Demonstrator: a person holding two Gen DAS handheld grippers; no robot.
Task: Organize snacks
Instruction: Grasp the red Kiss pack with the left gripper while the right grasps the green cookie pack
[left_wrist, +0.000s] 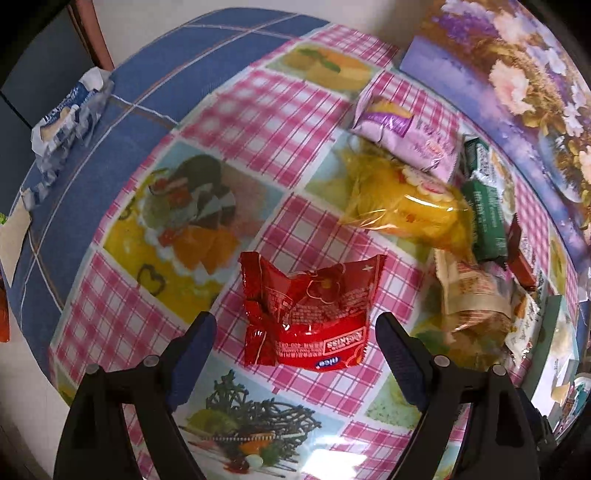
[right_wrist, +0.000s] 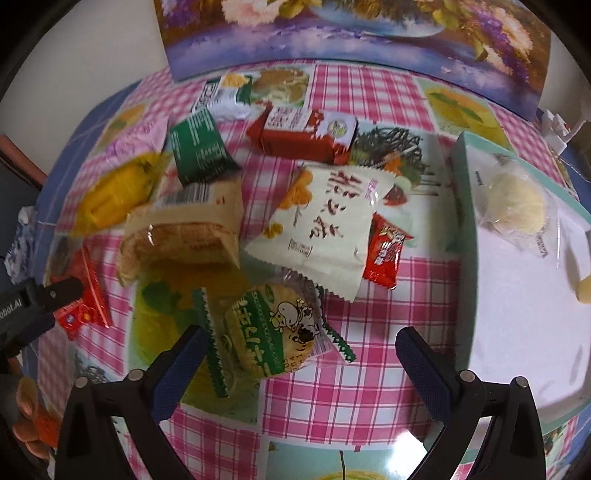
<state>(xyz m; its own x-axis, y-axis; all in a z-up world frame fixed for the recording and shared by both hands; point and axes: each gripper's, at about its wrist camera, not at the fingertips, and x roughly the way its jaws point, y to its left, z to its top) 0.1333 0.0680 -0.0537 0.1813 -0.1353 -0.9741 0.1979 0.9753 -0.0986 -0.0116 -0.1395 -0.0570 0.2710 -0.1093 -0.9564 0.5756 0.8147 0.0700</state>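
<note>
A crumpled red snack packet (left_wrist: 308, 314) lies on the checked tablecloth (left_wrist: 255, 122), between and just beyond the fingers of my left gripper (left_wrist: 295, 332), which stands open and clear of it. In the right wrist view a green-and-white cow-print biscuit pack (right_wrist: 273, 332) lies between the spread fingers of my right gripper (right_wrist: 301, 345), also open, nearer the left finger. A pale teal tray (right_wrist: 466, 236) at the right holds a wrapped white round pastry (right_wrist: 517, 205). The red packet (right_wrist: 83, 295) and the left gripper's finger (right_wrist: 55, 291) show at that view's left edge.
A heap of snacks lies mid-table: yellow bag (left_wrist: 402, 199), purple packet (left_wrist: 406, 129), green bars (left_wrist: 484, 206), beige bread pack (right_wrist: 184, 232), white packet (right_wrist: 328, 225), small red sachet (right_wrist: 386, 253), red box (right_wrist: 306, 136). A floral picture (right_wrist: 354, 33) leans at the back. A blue-white wrapper (left_wrist: 70, 122) lies far left.
</note>
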